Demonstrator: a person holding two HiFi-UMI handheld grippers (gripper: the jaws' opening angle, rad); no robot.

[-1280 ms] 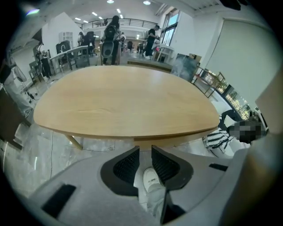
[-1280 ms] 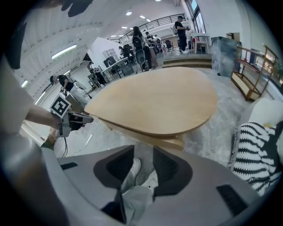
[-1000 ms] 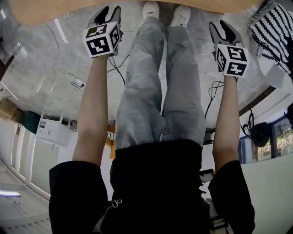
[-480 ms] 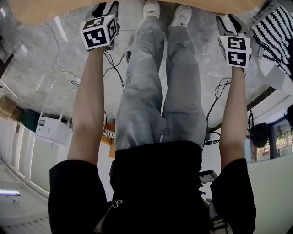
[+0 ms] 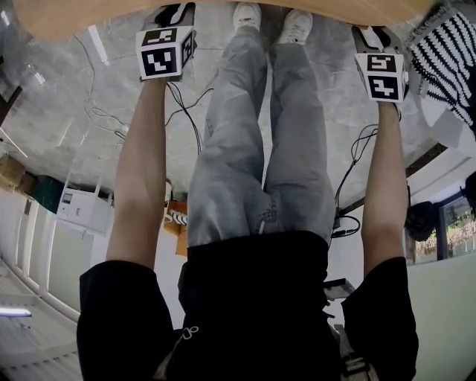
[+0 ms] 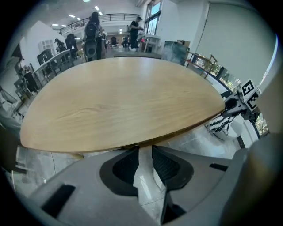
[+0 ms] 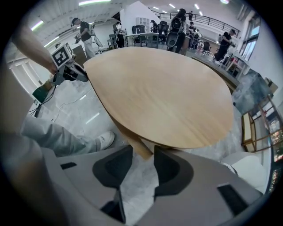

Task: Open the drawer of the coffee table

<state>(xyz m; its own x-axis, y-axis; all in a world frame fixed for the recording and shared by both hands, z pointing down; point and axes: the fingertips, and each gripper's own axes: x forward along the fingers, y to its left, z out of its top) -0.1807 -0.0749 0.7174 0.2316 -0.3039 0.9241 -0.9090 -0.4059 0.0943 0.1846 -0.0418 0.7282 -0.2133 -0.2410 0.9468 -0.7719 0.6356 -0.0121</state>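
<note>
The coffee table has a pale oval wooden top that fills the top of the head view; no drawer front shows in any view. My left gripper points down at the table's near rim. In the left gripper view the table lies just past the left gripper. Its jaws have just been closing, with only floor in the gap. My right gripper reaches the rim further right. In its own view the right gripper stands open, and a wooden part under the table lies beyond the tips.
The person's legs and white shoes stand between the two arms on a grey marble floor. Cables trail across it. A black-and-white striped thing lies at the right. Several people and desks stand far behind the table.
Both hands have moved up the picture to the table's rim. The right marker cube has rolled to face the camera more squarely; the left cube turned a little.
</note>
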